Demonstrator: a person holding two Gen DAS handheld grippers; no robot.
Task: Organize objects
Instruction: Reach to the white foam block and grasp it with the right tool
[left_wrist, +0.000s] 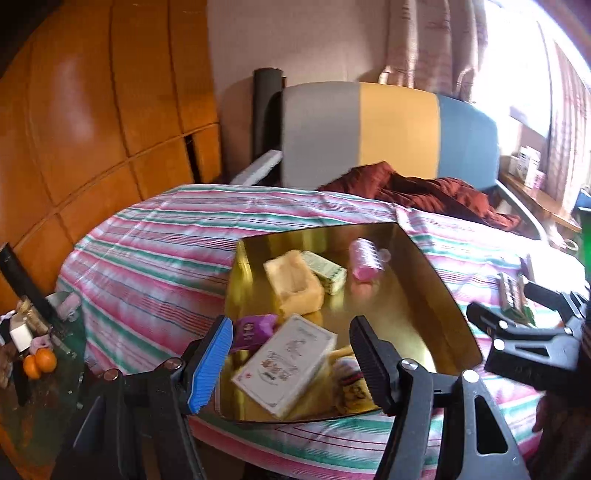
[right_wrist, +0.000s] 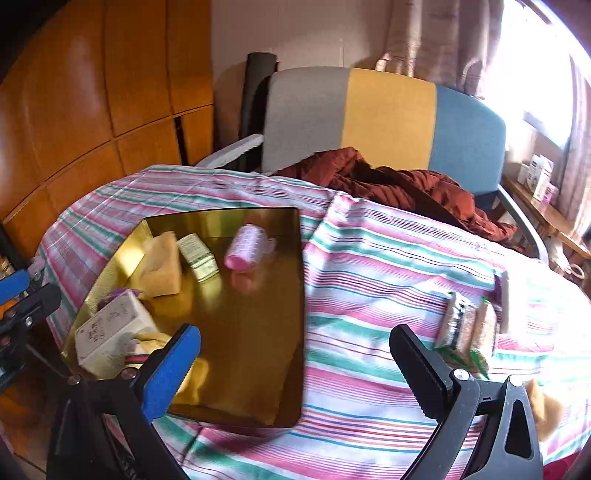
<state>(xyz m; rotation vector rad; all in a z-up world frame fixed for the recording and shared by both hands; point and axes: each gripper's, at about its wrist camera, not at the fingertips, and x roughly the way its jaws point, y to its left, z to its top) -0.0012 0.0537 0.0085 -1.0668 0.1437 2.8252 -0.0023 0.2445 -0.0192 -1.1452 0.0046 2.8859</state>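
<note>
Pink roll (right_wrist: 245, 248) lies flat in gold tray (right_wrist: 258, 332), axis slanted.

box (right_wrist: 107, 328) in tray (right_wrist: 258, 332) on bed (right_wrist: 369, 258)

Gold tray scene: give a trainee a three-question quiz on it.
1. True or false: the pink roll lies inside the gold tray.
2. What lies on the striped cloth outside the tray? A) sponges B) oranges C) a cup
3. Is anything between the right gripper fingers?

Key: 1 true; 2 A; 3 no, they stand open over tray and cloth.
</note>
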